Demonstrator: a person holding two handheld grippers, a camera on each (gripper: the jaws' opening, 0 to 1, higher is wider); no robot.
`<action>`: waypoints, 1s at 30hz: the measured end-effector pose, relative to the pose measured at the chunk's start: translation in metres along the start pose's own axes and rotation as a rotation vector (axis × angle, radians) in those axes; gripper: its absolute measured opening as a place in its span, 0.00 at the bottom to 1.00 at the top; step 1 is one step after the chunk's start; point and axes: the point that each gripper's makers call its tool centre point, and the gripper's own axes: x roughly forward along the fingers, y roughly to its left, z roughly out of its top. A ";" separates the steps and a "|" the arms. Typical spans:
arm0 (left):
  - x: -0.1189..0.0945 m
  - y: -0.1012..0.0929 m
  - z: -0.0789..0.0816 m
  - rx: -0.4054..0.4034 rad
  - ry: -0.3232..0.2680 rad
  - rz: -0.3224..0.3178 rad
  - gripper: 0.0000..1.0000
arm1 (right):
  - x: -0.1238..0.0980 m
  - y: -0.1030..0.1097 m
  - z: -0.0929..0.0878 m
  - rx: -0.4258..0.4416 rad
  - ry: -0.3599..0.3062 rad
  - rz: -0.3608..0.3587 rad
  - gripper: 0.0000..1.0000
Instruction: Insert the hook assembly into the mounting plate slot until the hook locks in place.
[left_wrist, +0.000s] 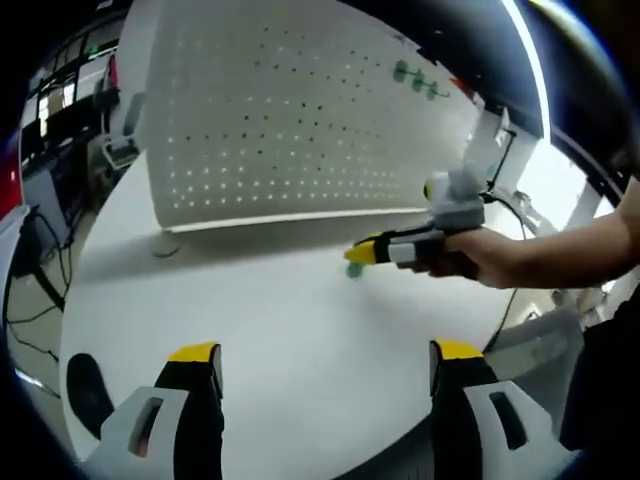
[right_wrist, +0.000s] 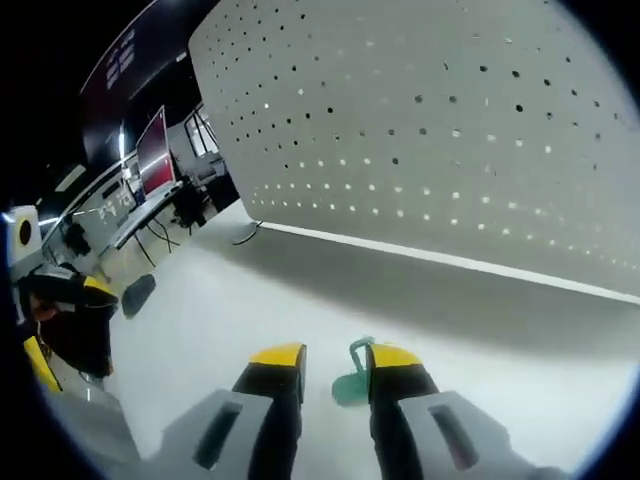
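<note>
Right gripper view: my right gripper (right_wrist: 335, 362) has jaws apart with the green hook (right_wrist: 352, 377) seemingly unclamped between them, the pegboard (right_wrist: 450, 130) filling the upper frame; left jaws gape.

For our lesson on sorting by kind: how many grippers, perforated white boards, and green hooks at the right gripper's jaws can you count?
gripper: 2, the left gripper and the right gripper
perforated board: 1
green hook at the jaws: 1
Total: 4
</note>
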 end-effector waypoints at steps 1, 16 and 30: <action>0.000 0.001 -0.001 0.000 0.002 0.002 0.86 | 0.003 -0.001 0.001 0.002 0.006 -0.002 0.20; 0.001 -0.001 -0.003 -0.009 0.002 0.000 0.86 | 0.009 -0.010 0.005 -0.047 0.052 -0.067 0.00; 0.000 -0.010 0.021 0.030 -0.035 -0.008 0.86 | -0.027 -0.003 0.046 -0.063 -0.105 -0.050 0.00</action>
